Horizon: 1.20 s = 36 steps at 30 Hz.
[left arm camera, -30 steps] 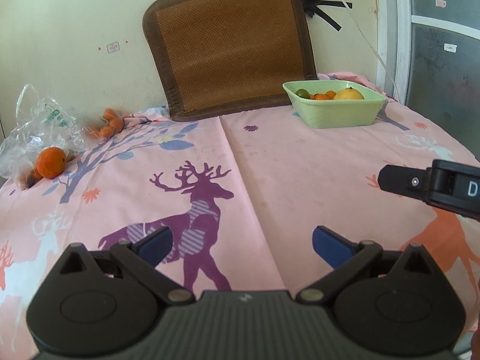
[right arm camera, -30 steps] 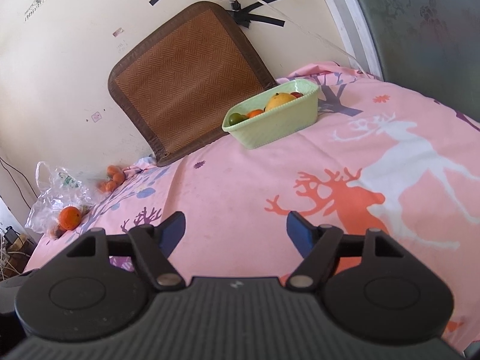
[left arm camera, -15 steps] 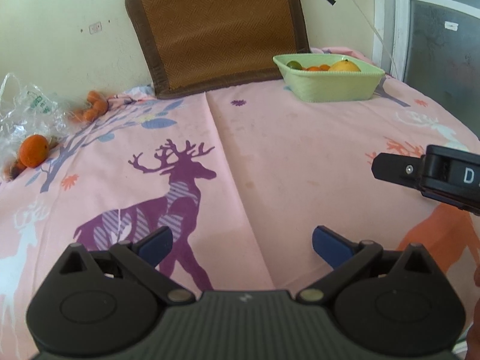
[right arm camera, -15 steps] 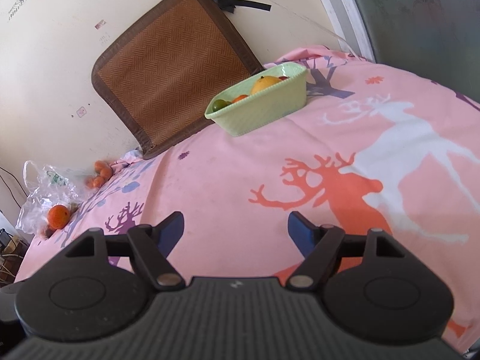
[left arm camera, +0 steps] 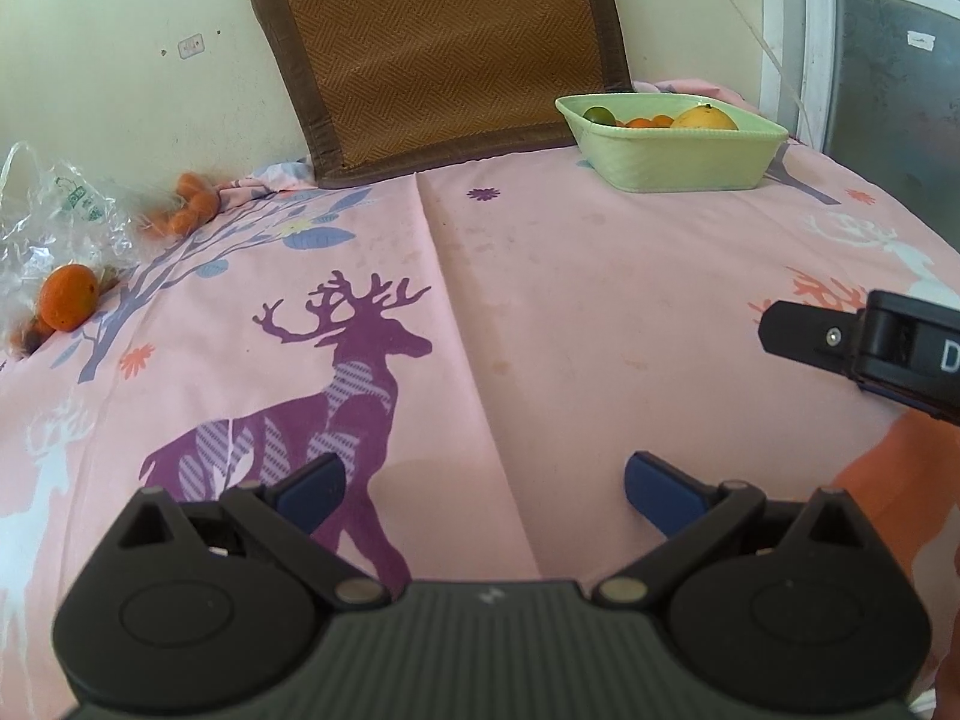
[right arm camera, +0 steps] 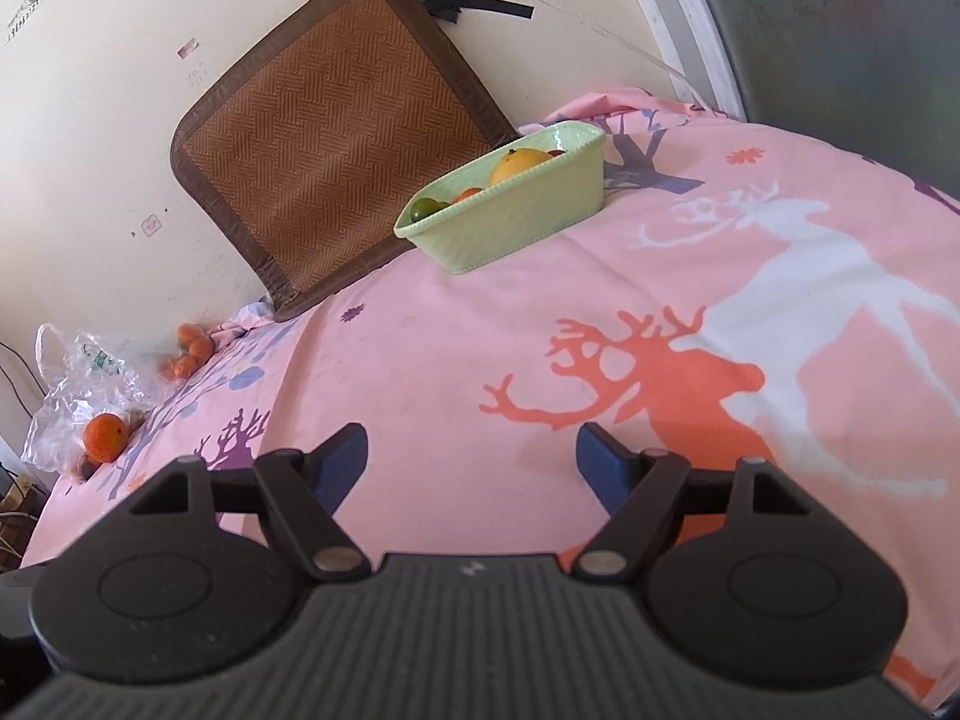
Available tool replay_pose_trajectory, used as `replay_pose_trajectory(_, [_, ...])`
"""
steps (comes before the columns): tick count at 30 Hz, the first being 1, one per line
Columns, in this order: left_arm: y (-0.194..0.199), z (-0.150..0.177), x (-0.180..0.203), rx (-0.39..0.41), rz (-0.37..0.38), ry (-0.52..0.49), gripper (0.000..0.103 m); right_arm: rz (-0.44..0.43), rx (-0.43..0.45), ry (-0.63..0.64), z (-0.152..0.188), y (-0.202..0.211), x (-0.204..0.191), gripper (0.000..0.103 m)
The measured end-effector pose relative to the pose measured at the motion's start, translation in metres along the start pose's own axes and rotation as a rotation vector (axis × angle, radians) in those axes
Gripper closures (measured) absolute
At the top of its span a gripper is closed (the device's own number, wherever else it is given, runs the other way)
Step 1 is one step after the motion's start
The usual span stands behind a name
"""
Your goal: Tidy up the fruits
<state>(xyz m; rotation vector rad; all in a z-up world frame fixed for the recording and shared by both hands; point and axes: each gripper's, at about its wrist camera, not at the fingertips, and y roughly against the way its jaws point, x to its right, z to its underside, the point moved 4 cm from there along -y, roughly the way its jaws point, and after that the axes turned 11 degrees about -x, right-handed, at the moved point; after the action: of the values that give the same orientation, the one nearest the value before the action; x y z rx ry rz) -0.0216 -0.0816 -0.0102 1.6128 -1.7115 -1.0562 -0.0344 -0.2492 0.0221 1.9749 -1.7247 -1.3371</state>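
Fruit awaiting sorting — loose pieces far left, green basket [left arm camera: 672, 165] far right.
1 orange [left arm camera: 68, 296] lies against a plastic bag [left arm camera: 54, 216], a cluster of small oranges [left arm camera: 186, 210] — count unclear — just behind it, all left of and beyond the left gripper [left arm camera: 483, 489], the nearer one; the right gripper [right arm camera: 471, 459] is closer to the basket. Both sets of jaws stand wide apart, empty. The basket holds at least 3 fruits.
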Motion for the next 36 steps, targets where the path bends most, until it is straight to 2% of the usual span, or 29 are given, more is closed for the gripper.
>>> replay_pose_trajectory(36, [0.0027, -0.0003, -0.0002, 0.017, -0.036, 0.011, 0.0, 0.012, 0.021, 0.005, -0.0012, 0.0023, 0.0002, 0.024])
